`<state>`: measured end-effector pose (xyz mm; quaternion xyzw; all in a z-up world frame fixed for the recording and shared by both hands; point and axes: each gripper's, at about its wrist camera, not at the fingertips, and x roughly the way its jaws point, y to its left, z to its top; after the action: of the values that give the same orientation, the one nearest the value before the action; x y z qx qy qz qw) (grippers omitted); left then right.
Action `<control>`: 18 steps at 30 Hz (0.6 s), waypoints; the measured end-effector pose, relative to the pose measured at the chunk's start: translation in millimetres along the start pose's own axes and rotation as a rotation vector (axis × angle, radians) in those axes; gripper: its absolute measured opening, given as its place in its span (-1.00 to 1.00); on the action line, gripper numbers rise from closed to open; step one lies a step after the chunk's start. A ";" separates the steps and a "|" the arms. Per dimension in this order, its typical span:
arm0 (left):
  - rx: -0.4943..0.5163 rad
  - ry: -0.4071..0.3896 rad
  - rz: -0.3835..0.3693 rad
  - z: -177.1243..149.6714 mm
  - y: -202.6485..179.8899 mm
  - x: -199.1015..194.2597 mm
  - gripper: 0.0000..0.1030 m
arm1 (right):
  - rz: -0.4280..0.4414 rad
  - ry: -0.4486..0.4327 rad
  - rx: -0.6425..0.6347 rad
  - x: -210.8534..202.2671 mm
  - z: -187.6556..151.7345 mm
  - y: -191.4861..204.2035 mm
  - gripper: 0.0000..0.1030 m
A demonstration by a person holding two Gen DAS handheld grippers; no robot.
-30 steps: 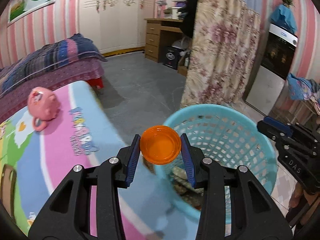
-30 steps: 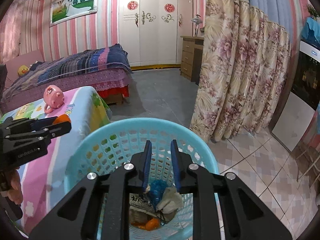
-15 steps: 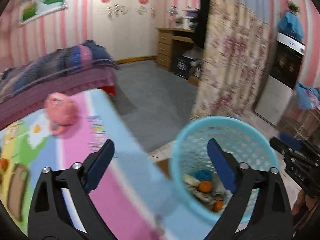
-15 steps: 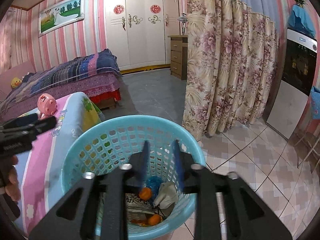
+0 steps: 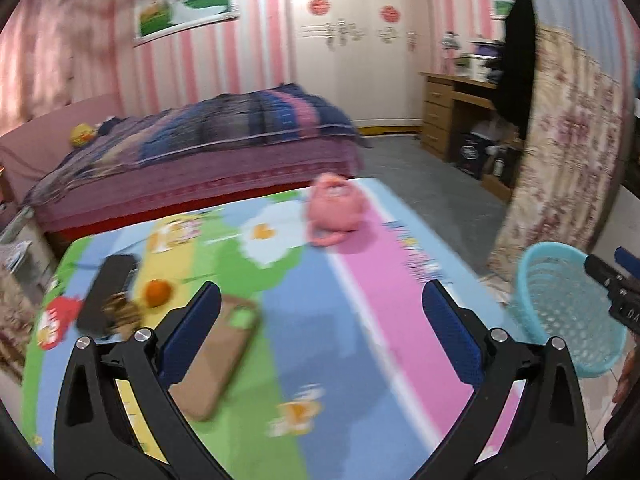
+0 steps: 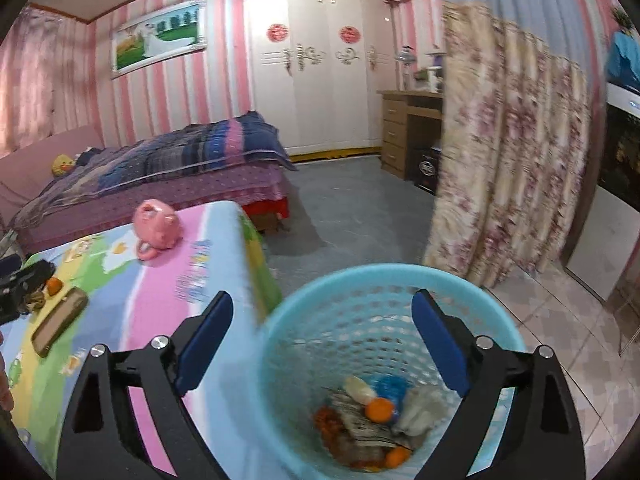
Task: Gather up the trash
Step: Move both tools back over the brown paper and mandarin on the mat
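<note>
My left gripper (image 5: 320, 292) hangs over the colourful table mat (image 5: 360, 320), its jaws opening wide with nothing between them. Ahead of it at the left lie a small orange piece (image 5: 157, 292) and a crumpled brown scrap (image 5: 120, 312), beside a black remote (image 5: 106, 292). My right gripper (image 6: 322, 300) is above the light blue mesh basket (image 6: 384, 276), jaws also opening and empty. Inside the basket lie orange pieces (image 6: 379, 409), a white bottle (image 6: 360, 390), a blue scrap (image 6: 387, 385) and paper.
A pink piggy bank (image 5: 336, 208) stands at the table's far end, and a brown flat case (image 5: 216, 356) lies near my left finger. The basket stands on the tiled floor by the table's right edge. A bed, a floral curtain and a desk lie beyond.
My left gripper let go of the orange round lid over the basket and swung left over the table. My right gripper's jaws went from nearly shut to wide apart and drew back a little.
</note>
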<state>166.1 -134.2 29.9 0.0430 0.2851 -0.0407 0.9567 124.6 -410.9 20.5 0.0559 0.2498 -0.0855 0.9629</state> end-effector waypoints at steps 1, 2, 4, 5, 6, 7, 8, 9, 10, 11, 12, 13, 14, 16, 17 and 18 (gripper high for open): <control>-0.006 0.000 0.010 0.0 7.0 -0.5 0.89 | 0.010 -0.003 -0.008 0.6 3.0 11.2 0.74; -0.011 -0.001 0.024 -0.1 16.6 -1.4 0.89 | 0.018 -0.007 -0.014 0.9 5.0 19.4 0.74; -0.026 -0.007 0.041 -0.3 33.4 -2.8 0.89 | 0.038 -0.014 -0.040 2.5 9.6 42.5 0.75; -0.041 -0.007 0.046 -0.9 43.1 -2.8 0.89 | 0.050 -0.017 -0.061 3.4 12.2 56.1 0.76; -0.059 -0.002 0.049 -1.3 54.1 -1.4 0.89 | 0.056 -0.020 -0.071 3.9 13.2 61.8 0.76; -0.068 0.001 0.053 -1.4 59.5 -0.5 0.89 | 0.065 -0.023 -0.090 4.3 15.0 72.9 0.76; -0.078 0.006 0.060 -2.0 67.8 1.2 0.89 | 0.072 -0.025 -0.104 4.6 16.2 80.4 0.76; -0.081 0.010 0.067 -2.7 72.2 2.5 0.89 | 0.082 -0.027 -0.122 5.4 17.8 90.1 0.76; -0.083 0.013 0.074 -3.2 78.6 3.3 0.89 | 0.082 -0.027 -0.122 5.4 17.8 90.1 0.76; -0.083 0.012 0.081 -3.6 84.9 3.6 0.89 | 0.091 -0.030 -0.139 6.1 19.9 100.4 0.76; -0.085 0.012 0.087 -4.1 89.6 3.8 0.89 | 0.100 -0.032 -0.151 7.6 22.3 110.3 0.76; -0.091 0.013 0.095 -4.6 98.1 4.3 0.89 | 0.105 -0.032 -0.155 8.3 23.9 115.7 0.76; -0.099 0.016 0.098 -4.8 102.7 5.7 0.89 | 0.117 -0.030 -0.157 9.6 26.9 124.6 0.78; -0.125 0.026 0.110 -6.6 116.9 8.6 0.89 | 0.137 -0.030 -0.157 11.9 32.1 138.3 0.87; -0.134 0.030 0.116 -7.3 121.2 10.4 0.89 | 0.146 -0.036 -0.156 12.9 34.6 146.5 0.89; -0.140 0.035 0.123 -8.2 126.3 12.6 0.89 | 0.152 -0.039 -0.156 14.0 36.1 152.4 0.91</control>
<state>185.1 -8.6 23.5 -0.0058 0.3007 0.0390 0.9529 183.0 -269.1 54.9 -0.0023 0.2320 0.0063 0.9727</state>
